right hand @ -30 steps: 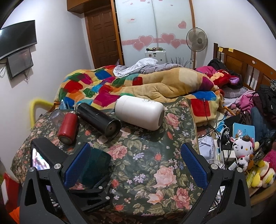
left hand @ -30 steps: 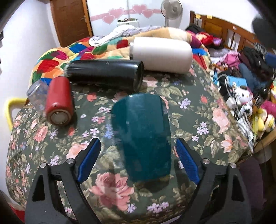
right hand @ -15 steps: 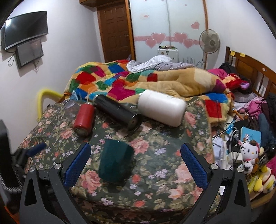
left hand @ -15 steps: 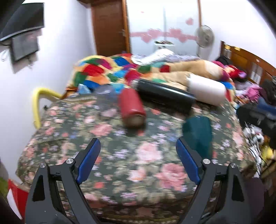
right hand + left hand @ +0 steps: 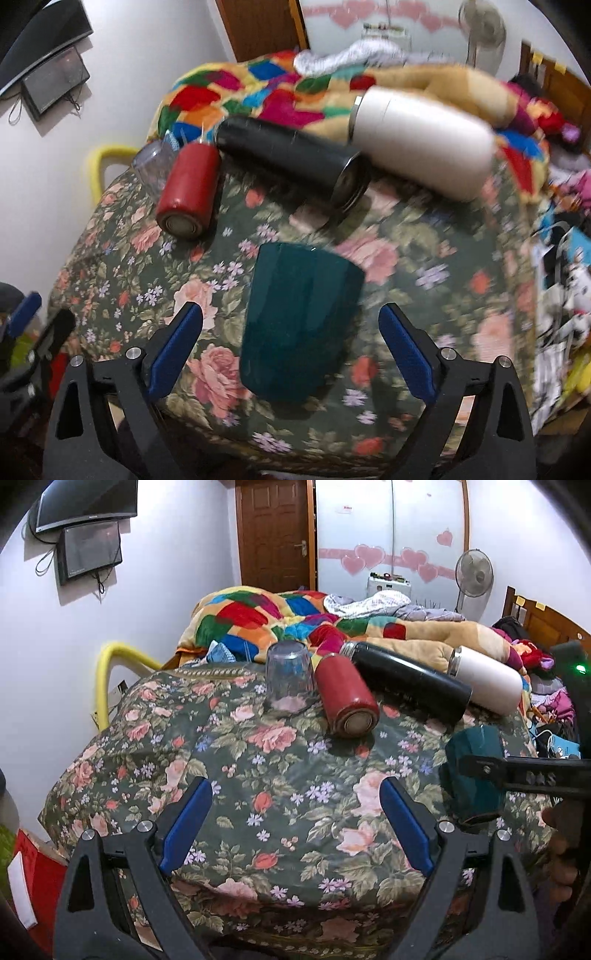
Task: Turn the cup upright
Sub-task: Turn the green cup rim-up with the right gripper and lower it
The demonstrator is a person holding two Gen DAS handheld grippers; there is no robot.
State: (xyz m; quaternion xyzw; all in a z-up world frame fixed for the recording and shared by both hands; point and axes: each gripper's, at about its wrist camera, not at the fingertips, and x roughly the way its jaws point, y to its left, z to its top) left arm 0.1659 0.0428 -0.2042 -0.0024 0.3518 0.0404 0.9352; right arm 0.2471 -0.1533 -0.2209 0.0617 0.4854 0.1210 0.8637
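**Teal cup sits mouth-down between the right claw's spread fingers**

The table, draped in a dark floral cloth, fills the lower part of both views, and behind it a bed carries a patchwork blanket in red, blue, green and orange.

Three flasks lie on their sides along the far part of the table. The white flask is the bulkiest and lies furthest right, with the black flask just beside it, its metal-ringed end pointing toward the camera. The red flask lies left of the black one, its base facing forward. In the left wrist view a clear glass stands upside down just beside the red flask.

The teal cup stands near the front edge of the table. Its wider end is down on the cloth and its closed, narrower end is up, so it is inverted.

The right claw is spread wide with a blue pad on each side of the teal cup; neither pad touches it. The picture here is blurred toward the right.

The left claw is likewise spread, gripping nothing, over bare cloth well left of the teal cup.
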